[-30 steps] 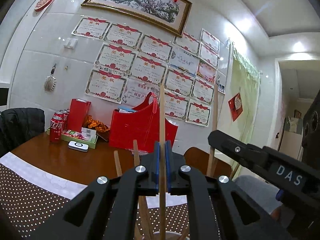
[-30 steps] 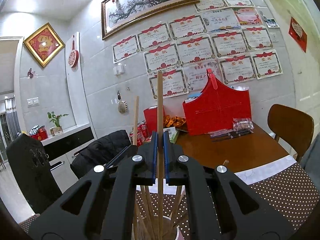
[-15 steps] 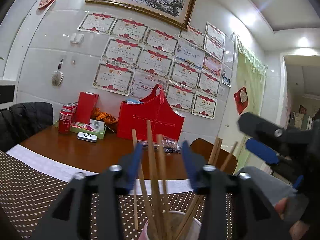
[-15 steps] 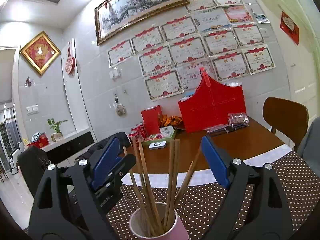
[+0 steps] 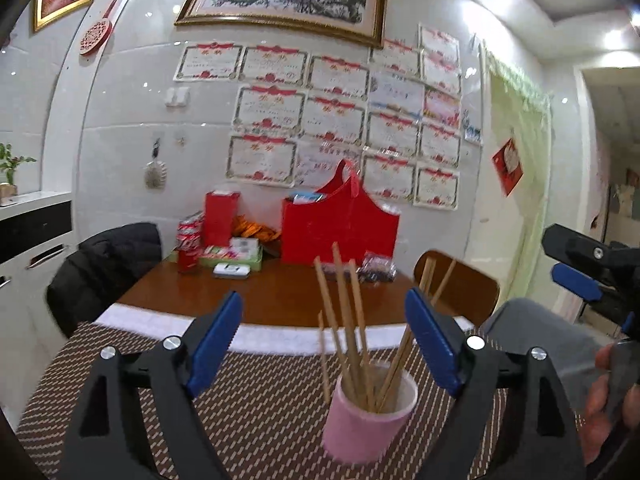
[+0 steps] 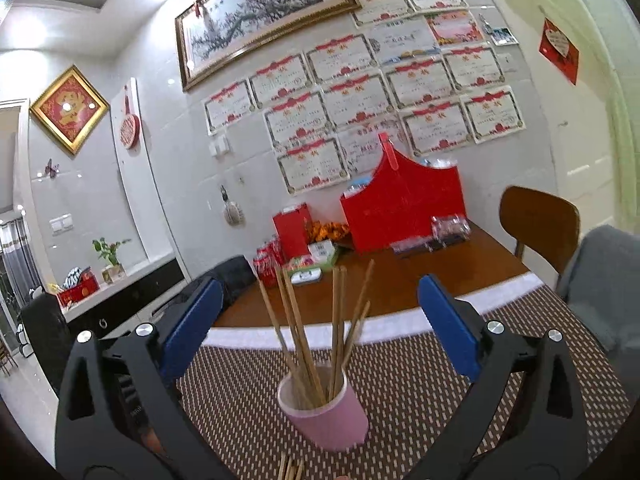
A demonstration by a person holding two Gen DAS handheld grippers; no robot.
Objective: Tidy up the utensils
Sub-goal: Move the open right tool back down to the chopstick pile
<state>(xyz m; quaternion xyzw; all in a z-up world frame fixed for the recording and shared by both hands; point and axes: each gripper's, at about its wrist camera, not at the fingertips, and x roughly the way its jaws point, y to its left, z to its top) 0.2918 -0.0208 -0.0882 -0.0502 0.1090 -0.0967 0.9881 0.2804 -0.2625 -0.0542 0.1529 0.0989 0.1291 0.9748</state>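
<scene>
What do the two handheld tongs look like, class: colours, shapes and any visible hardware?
Both the left tongs and right tongs have black, angular plastic arms with triangular cut-outs, silver round screw heads at the joints, and flat blue pads lining the inner faces of the fingers. No cables or lettering show.

My left gripper (image 5: 324,344) was opening, jaws empty, framing the pink cup (image 5: 366,420) of wooden chopsticks (image 5: 346,320) upright on the dotted placemat (image 5: 256,408), my right gripper (image 5: 592,276) at frame's right edge.
</scene>
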